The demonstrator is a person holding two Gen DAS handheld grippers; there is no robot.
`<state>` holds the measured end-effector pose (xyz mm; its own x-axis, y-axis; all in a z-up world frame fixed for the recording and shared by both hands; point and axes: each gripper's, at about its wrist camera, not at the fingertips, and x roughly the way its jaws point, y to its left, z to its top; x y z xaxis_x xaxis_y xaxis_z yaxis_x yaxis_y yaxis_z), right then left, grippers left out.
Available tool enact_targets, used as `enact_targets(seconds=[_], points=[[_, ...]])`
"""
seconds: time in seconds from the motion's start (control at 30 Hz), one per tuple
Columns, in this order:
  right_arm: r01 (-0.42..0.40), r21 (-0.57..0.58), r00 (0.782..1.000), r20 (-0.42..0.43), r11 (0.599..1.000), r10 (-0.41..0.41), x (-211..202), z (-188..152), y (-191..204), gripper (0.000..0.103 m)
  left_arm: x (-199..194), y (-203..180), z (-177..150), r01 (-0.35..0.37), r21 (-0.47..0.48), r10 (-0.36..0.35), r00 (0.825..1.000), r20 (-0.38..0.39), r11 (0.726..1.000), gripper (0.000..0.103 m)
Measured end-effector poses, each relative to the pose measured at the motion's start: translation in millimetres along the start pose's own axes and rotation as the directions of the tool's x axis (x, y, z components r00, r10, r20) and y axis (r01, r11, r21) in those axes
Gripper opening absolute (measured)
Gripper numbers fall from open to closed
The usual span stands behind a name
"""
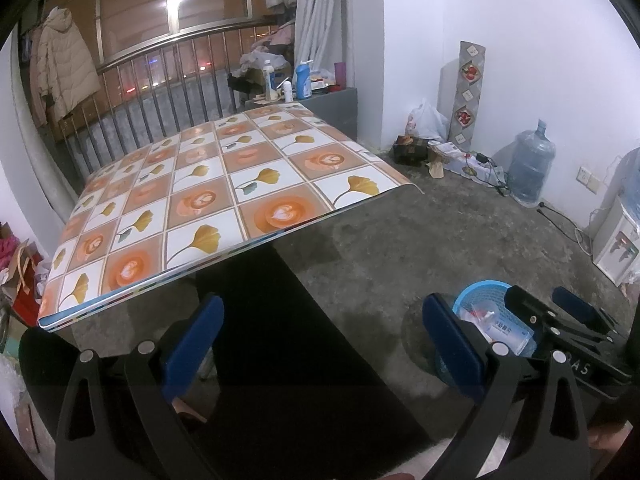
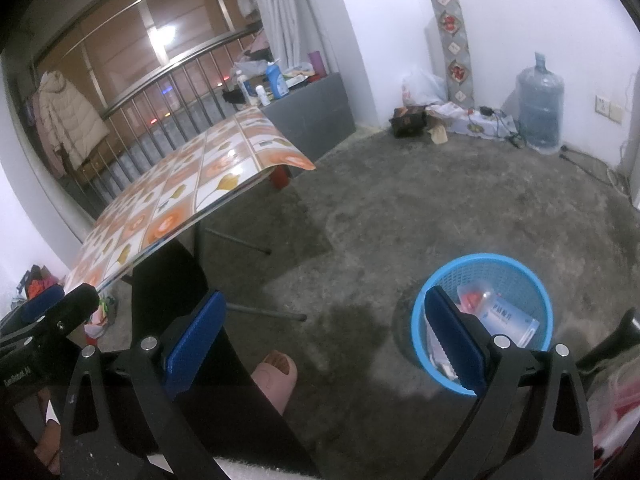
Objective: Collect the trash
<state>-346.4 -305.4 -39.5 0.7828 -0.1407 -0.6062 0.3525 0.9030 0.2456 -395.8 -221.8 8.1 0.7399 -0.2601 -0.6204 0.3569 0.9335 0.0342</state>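
One blue basket point(image 2: 484, 268), wrappers point(image 2: 508, 322) inside

Blue mesh bin point(image 2: 520, 276) upright on the floor, clear plastic bottle point(image 2: 506, 316) lying tilted inside

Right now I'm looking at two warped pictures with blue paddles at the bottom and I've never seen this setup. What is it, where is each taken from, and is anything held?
Each picture comes from a fisheye camera on a hand-held gripper, looking forward between its two blue fingers. One view is from the left gripper, the other from the right gripper. Both stand wide open and hold nothing. The patterned table shows no loose items on top. On the floor stands a blue basket that already holds trash, including a clear bottle. In the left view the right gripper reaches over that basket. A foot in a slipper shows below.
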Motion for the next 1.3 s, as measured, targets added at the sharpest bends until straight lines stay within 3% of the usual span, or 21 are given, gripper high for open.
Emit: enact_targets(seconds=[0.17,0.23,0.67,1.3], points=[[0.000,-0.001,1.000,0.000,1.000,0.000,-0.5,0.2,-0.5,0.095,-0.4,-0.4,0.6,-0.004,-0.004,0.004,1.000,-0.003,1.000,0.098],[-0.002,-0.002,1.000,0.000,1.000,0.002,-0.4,0.4,-0.4,0.095,-3.8,-0.6,1.1,0.027,-0.008,-0.027,1.000,0.007,1.000,0.098],[-0.003,-0.002,1.000,-0.002,1.000,0.003,0.3,-0.3,1.6,0.095,-13.2,-3.9,-0.3,-0.030,0.015,0.029,0.998,0.057,0.999,0.098],[-0.004,-0.006,1.000,0.000,1.000,0.004,0.3,-0.8,4.6,0.095,-17.4,-0.1,0.2,-0.027,0.003,0.027,0.998,0.058,1.000,0.098]])
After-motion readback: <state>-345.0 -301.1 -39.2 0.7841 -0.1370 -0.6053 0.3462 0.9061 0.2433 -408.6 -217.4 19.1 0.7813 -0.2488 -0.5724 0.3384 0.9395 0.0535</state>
